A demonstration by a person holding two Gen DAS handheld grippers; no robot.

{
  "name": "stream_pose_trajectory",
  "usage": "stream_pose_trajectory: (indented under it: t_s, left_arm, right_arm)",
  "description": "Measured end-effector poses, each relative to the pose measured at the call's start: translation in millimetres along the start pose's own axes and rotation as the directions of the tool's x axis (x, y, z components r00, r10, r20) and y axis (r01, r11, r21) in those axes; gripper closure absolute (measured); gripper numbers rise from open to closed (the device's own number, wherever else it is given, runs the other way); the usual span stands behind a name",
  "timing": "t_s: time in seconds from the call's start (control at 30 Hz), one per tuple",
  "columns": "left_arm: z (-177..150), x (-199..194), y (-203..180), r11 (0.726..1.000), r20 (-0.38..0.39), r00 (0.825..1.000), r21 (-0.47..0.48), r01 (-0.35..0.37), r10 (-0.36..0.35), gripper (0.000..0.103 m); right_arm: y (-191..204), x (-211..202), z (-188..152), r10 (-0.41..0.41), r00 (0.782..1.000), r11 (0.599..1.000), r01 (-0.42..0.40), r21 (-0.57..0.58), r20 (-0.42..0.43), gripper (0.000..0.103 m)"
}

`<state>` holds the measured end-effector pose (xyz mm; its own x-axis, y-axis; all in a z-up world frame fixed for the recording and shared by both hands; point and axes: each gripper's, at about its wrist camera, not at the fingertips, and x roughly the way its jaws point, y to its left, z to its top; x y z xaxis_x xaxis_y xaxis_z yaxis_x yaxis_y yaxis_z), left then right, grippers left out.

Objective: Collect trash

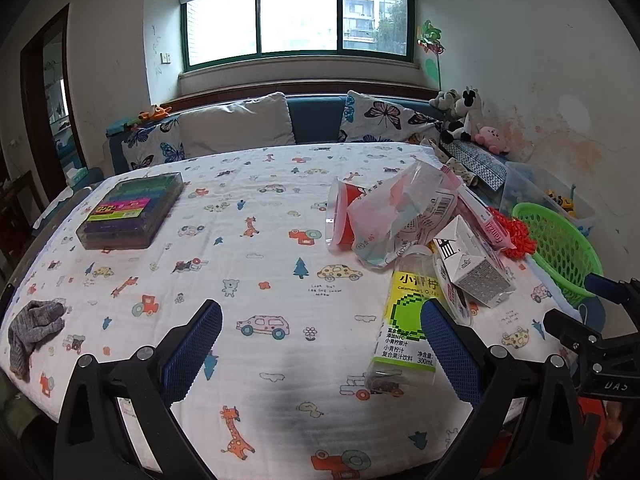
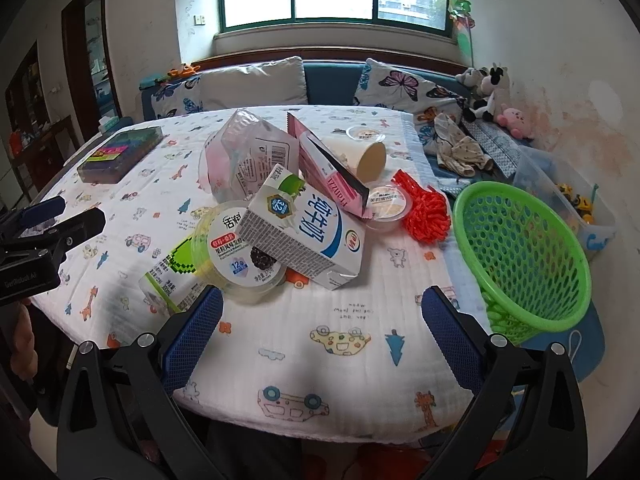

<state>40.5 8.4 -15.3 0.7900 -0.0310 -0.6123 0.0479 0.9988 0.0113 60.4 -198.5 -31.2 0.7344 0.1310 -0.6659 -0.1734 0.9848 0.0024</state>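
My left gripper (image 1: 322, 344) has its jaws wide apart, holding nothing, above the cloth (image 1: 256, 248). The juice bottle (image 1: 408, 316) lies at its 1 o'clock, touching the right finger in view. My right gripper (image 2: 322, 328) is spread and empty too. At its 11 o'clock sit the yogurt cup (image 2: 236, 256) and milk carton (image 2: 308, 232), the carton leaning on the cup. The green basket (image 2: 524, 256) is tilted at 2 o'clock on the table edge, near the red pompom (image 2: 426, 210).
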Motion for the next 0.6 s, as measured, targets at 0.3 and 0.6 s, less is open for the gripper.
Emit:
stream_pose_trajectory:
  t_s: [0.3,0.6]
  left_arm:
    - [5.1,13.3,2.2,1.0,-0.021,1.0,0.007,-0.003,0.003,0.007]
    - [15.9,31.6,-0.7,1.0,-0.041,0.999,0.022,0.004,-0.003,0.007]
  right_arm:
    - [-3.4,11.0,16.6,0.011,1.0,1.0,-0.011,-0.022,0.004,0.004]
    - [-10.9,26.4,37.8,0.017,1.0,0.999,-0.017,-0.045,0.007,0.005]
